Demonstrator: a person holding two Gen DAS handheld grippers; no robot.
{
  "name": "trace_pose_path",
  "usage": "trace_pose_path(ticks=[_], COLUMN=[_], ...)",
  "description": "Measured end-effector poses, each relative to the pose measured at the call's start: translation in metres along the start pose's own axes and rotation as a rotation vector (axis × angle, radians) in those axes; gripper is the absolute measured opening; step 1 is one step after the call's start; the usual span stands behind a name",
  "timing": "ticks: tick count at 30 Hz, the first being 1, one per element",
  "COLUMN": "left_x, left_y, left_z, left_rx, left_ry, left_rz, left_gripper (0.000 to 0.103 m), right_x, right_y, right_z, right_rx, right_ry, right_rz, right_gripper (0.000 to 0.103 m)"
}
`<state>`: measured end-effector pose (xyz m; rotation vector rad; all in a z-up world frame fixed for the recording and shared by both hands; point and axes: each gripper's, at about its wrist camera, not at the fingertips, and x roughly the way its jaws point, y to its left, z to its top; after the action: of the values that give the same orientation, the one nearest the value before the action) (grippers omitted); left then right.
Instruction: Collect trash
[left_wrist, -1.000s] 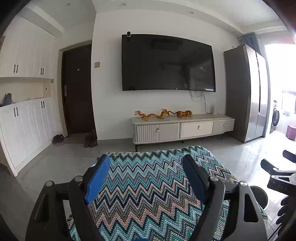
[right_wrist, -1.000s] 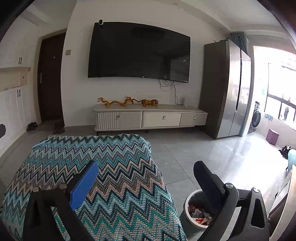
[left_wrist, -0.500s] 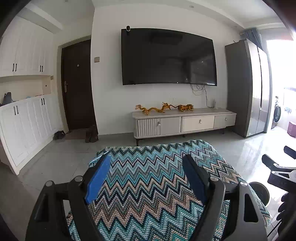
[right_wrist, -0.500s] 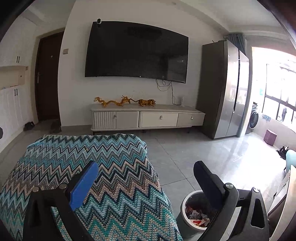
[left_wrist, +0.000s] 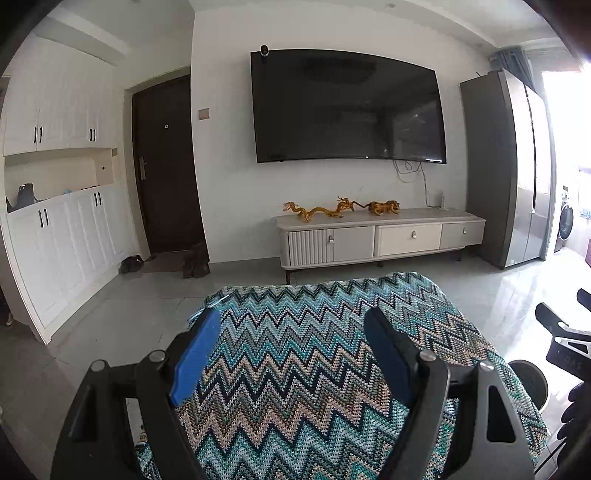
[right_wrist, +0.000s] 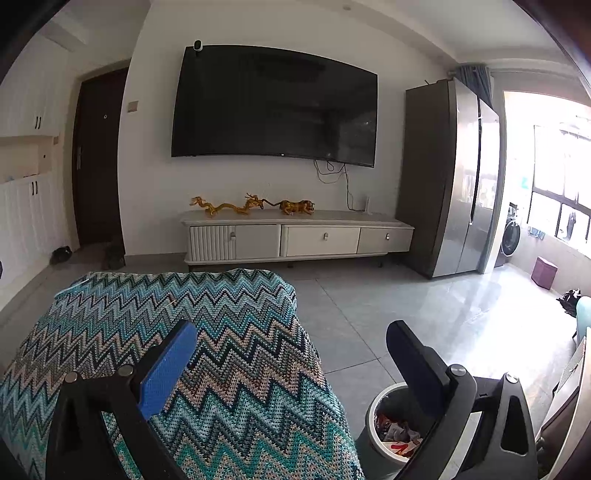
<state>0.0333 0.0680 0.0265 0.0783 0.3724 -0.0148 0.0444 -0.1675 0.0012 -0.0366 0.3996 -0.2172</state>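
Two grippers are up over the zigzag blanket (left_wrist: 314, 354), and neither one has anything between its fingers. The left gripper (left_wrist: 291, 325) fills the bottom of its own view, jaws spread wide, blue pads facing each other across bare knitted cloth. The right gripper (right_wrist: 291, 339) sits low in its view, jaws likewise wide apart, its left finger over the blanket's right edge and its right finger over the trash bin (right_wrist: 376, 410). That bin stands on the grey tiled floor (right_wrist: 424, 306) at the lower right of the right wrist view, just beside the draped blanket; crumpled wrappers (right_wrist: 397, 430), red and white among them, lie inside it. In the left wrist view only the bin's dark rim shows at the lower right, past the blanket's edge, with the right gripper's black frame above it at the right border. Further back, in the middle of both views, a dark television (left_wrist: 347, 107) hangs on the white wall over a low cabinet (left_wrist: 380, 236) that carries golden dragon figures (left_wrist: 317, 210). A tall grey fridge (right_wrist: 450, 177) stands at the right, a dark door (left_wrist: 166, 166) at the left.
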Motion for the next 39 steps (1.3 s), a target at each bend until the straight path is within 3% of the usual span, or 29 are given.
trace_pose_path(ticks=[39], left_x=[0.004], left_y=[-0.013], left_z=[-0.008], left_rx=[0.032], left_ry=[0.036], left_rz=[-0.013], left_gripper=[0.079], right_x=[-0.004], right_y=[-0.006], right_z=[-0.005], right_rx=[-0.020], right_ry=[0.019], right_rz=[-0.032], right_gripper=[0.103])
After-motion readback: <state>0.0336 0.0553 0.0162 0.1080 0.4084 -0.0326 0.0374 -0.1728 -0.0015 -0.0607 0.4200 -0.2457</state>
